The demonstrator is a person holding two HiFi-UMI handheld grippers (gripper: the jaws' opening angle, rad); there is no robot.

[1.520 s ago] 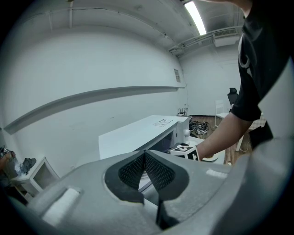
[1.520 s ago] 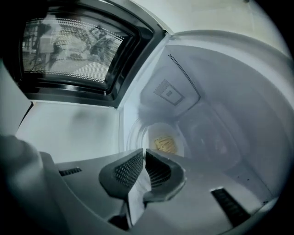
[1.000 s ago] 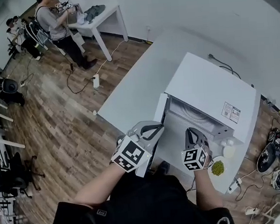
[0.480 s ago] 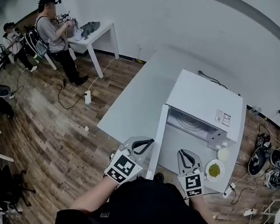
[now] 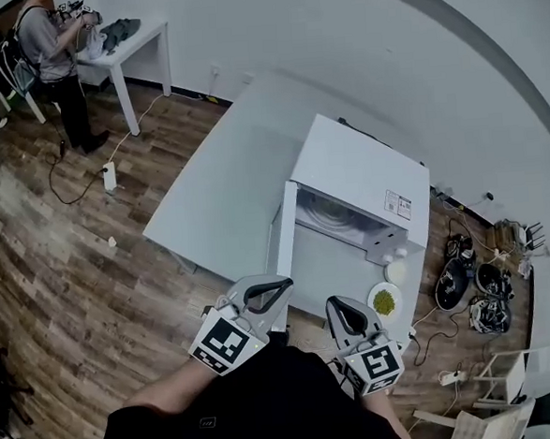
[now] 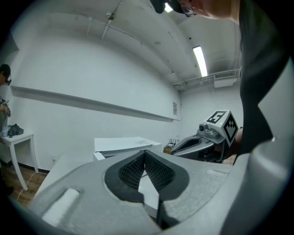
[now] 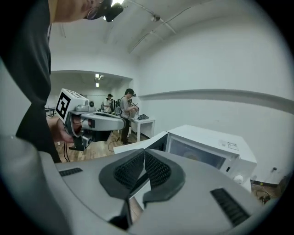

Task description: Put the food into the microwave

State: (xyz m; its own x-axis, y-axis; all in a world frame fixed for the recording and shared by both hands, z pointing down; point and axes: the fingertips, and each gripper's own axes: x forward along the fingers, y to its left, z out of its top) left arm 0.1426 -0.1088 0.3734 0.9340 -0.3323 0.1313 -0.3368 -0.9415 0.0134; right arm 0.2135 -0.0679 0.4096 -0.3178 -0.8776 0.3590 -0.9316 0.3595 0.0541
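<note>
Microwave (image 5: 361, 175) stood on a long pale surface (image 5: 216, 180). Its door (image 5: 283, 232) was swung wide on the left side, and the cavity was exposed with the turntable visible.

Food (image 5: 385, 302) was a green heap on a white plate (image 5: 375, 311). The plate sat outside the microwave, on the surface just off the front corner below the control panel. A small white round container (image 5: 397, 272) sat between the plate and that corner. I could not tell whether it touched either.

Left hand-held gripper (image 5: 266, 288) was held in front of the microwave, near the free edge of the open door and apart from it. In the left gripper view the jaws were clenched tip to tip, with nothing caught between the ribbed pads (image 6: 133, 167).

Right hand-held gripper (image 5: 342, 308) was held in front of the open cavity, on the door side of the plate and clear of it. In the right gripper view the jaws were closed together and empty, pointing toward the microwave front.

Well away on the microwave's door side a person (image 5: 51, 42) stood at a small white table (image 5: 135, 34). On the wood floor (image 5: 54, 276) off the control-panel side lay dark gear and cables (image 5: 472, 289).
</note>
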